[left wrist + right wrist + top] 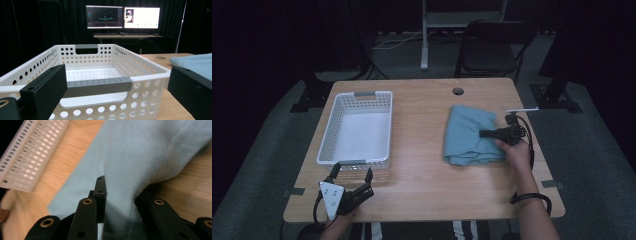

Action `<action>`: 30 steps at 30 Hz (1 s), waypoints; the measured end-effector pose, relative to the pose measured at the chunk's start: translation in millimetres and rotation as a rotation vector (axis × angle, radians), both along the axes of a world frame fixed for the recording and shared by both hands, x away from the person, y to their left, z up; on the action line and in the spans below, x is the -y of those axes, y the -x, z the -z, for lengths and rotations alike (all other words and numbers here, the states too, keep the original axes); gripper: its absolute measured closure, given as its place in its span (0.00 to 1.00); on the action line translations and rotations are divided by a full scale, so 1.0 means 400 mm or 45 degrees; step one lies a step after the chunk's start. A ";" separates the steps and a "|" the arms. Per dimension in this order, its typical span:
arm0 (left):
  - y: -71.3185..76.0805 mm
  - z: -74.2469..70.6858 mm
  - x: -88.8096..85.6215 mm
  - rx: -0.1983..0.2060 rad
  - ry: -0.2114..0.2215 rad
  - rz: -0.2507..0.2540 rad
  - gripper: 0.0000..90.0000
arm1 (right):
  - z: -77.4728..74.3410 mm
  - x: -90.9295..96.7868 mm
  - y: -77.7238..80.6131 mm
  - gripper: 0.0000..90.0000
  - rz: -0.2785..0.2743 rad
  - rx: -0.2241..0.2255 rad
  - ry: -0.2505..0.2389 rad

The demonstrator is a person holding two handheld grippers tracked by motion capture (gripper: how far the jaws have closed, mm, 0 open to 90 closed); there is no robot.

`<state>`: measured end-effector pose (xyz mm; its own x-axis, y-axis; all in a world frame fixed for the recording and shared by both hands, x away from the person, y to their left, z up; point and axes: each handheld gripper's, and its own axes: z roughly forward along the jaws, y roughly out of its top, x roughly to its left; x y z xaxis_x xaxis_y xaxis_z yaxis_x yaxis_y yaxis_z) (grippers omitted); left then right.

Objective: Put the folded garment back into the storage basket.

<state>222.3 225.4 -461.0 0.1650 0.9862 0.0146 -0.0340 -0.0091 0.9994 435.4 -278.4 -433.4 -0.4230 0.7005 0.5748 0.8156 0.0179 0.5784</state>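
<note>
1. The light wooden table (422, 170) has a white perforated plastic basket with grey handles (357, 127) on its left half, sitting empty, long side running away from the person.
2. On the right half lies a folded light blue-green cloth (469, 135), well apart from the basket. It's folded into a rough rectangle, with its right edge bunched up a bit.
3. The right gripper (488, 133) is over at the cloth's right edge, held in the person's right hand (516, 150), pointing left across the fabric. In the right gripper view the black jaws are pinched onto a fold of the cloth (140, 165), with the fabric squeezed between them and lifted slightly off the wood.
4. The left gripper (352, 175) hangs at the near-left corner of the table, just in front of the basket's near end, grey three-cornered plate on top. Its jaws are spread wide and hold nothing; in the left gripper view they frame the basket's near grey handle (98, 86).
5. Background stuff: a dark folding chair (492, 47) beyond the table, and two lit monitors (122, 17) on a desk farther back.
</note>
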 end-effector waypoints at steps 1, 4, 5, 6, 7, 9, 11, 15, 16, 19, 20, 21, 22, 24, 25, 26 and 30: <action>0.000 0.000 0.000 0.000 0.000 0.000 0.04 | -0.004 0.001 0.001 0.81 0.000 0.008 -0.016; 0.000 0.000 0.000 0.000 -0.001 0.000 0.04 | -0.015 0.002 0.004 0.81 -0.005 0.021 -0.080; 0.000 0.000 0.000 0.000 0.000 0.000 0.04 | -0.020 0.001 0.005 0.81 -0.009 0.032 -0.088; 0.000 0.000 0.000 -0.001 -0.001 0.000 0.04 | -0.025 -0.002 0.007 0.81 -0.017 0.040 -0.087; 0.000 0.000 0.000 -0.002 -0.001 0.000 0.04 | -0.030 -0.003 0.008 0.81 -0.018 0.046 -0.091; 0.000 0.000 0.000 -0.001 -0.001 0.000 0.04 | -0.037 -0.005 0.011 0.81 -0.026 0.056 -0.111; 0.000 0.000 0.000 -0.001 -0.001 0.000 0.04 | -0.044 -0.004 0.014 0.81 -0.024 0.064 -0.128; 0.000 0.000 0.000 -0.002 -0.001 0.000 0.04 | -0.059 -0.002 0.020 0.81 -0.023 0.088 -0.156; 0.000 0.000 0.000 -0.003 -0.001 0.000 0.04 | -0.063 -0.001 0.021 0.81 -0.025 0.093 -0.162; 0.000 0.000 0.000 -0.003 -0.002 0.000 0.04 | -0.079 0.003 0.027 0.81 -0.026 0.115 -0.175; 0.000 0.000 0.000 -0.003 -0.002 0.000 0.04 | -0.085 0.004 0.028 0.81 -0.027 0.127 -0.177; 0.000 0.000 0.000 -0.003 -0.002 0.000 0.04 | -0.089 0.005 0.030 0.81 -0.029 0.132 -0.188; 0.000 0.000 0.000 -0.003 -0.002 0.000 0.04 | -0.094 0.006 0.032 0.81 -0.028 0.140 -0.196; 0.000 0.000 0.000 -0.003 -0.001 0.000 0.04 | -0.100 0.010 0.034 0.81 -0.024 0.146 -0.220; 0.000 0.000 0.000 -0.003 -0.002 0.000 0.04 | -0.104 0.011 0.035 0.81 -0.022 0.147 -0.236; 0.000 0.000 0.000 -0.003 -0.002 0.001 0.04 | -0.108 0.013 0.036 0.81 -0.021 0.149 -0.244; 0.000 0.000 0.000 -0.003 -0.002 0.001 0.04 | -0.131 0.012 0.040 0.81 -0.023 0.167 -0.234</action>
